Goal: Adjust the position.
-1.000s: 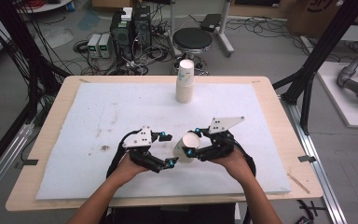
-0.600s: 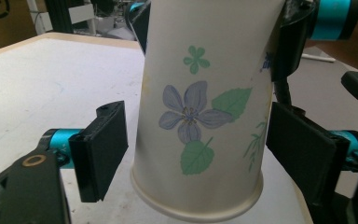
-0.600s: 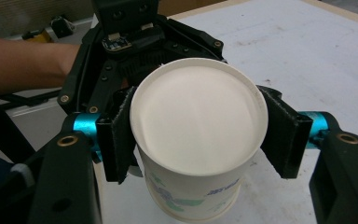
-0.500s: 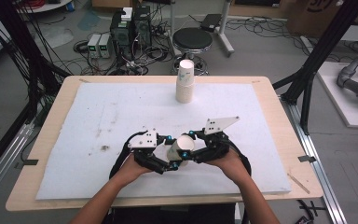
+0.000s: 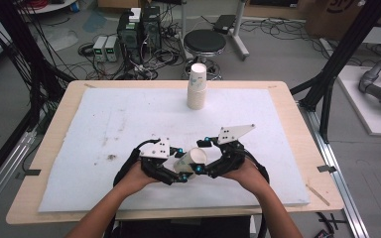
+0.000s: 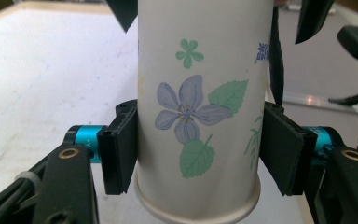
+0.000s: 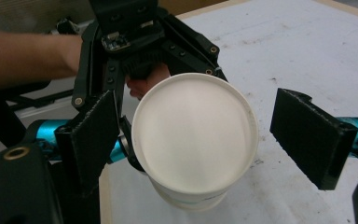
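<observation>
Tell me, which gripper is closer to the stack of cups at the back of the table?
Right. The right gripper sits a little nearer the stack of cups; the left gripper is slightly farther, closed on the flowered cup.

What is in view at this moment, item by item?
Flowered paper cup: one, white with purple flowers, between both grippers, near edge.
Cup stack: one, white, far edge of pad.
Foam pad: one, white, on the table.
Table: one, light wood.
Stool: one, black, behind table.
Left gripper: black, fingers just closed on the flowered paper cup.
Right gripper: black, fingers just opened, standing off it.
</observation>
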Demonstrator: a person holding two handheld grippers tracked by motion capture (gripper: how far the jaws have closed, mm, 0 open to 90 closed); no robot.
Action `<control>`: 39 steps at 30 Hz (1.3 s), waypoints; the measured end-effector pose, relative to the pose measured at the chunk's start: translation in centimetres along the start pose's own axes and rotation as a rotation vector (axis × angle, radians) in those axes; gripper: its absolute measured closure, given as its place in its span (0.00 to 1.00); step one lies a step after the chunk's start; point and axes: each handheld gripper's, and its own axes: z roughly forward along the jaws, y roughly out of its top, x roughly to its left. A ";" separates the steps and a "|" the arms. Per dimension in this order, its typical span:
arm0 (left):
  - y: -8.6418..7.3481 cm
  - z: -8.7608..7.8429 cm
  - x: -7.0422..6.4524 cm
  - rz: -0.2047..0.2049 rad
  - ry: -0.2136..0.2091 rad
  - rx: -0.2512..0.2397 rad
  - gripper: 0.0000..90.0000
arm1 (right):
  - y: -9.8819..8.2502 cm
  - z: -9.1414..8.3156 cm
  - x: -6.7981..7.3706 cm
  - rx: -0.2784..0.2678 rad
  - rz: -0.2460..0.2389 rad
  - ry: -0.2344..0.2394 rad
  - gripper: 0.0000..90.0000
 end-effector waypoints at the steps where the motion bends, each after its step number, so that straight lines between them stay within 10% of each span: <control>1: 0.2 0.0 0.0 -0.001 0.000 0.021 0.38 | 0.0 0.0 0.0 0.000 0.000 0.000 0.18; 10: 1.5 -0.5 0.4 0.040 -0.006 0.231 0.38 | 0.2 0.2 0.1 0.120 -0.091 -0.023 0.18; 23: 3.5 -0.8 0.4 0.122 -0.051 0.395 0.38 | 0.4 1.0 0.2 0.229 -0.160 0.000 0.19; 32: 3.8 -0.3 0.1 0.138 -0.100 0.440 0.38 | 0.8 1.9 0.7 0.298 -0.221 0.055 0.36; 39: 3.3 -0.7 0.1 0.108 -0.074 0.366 0.21 | 0.6 1.9 0.7 0.319 -0.223 0.084 0.40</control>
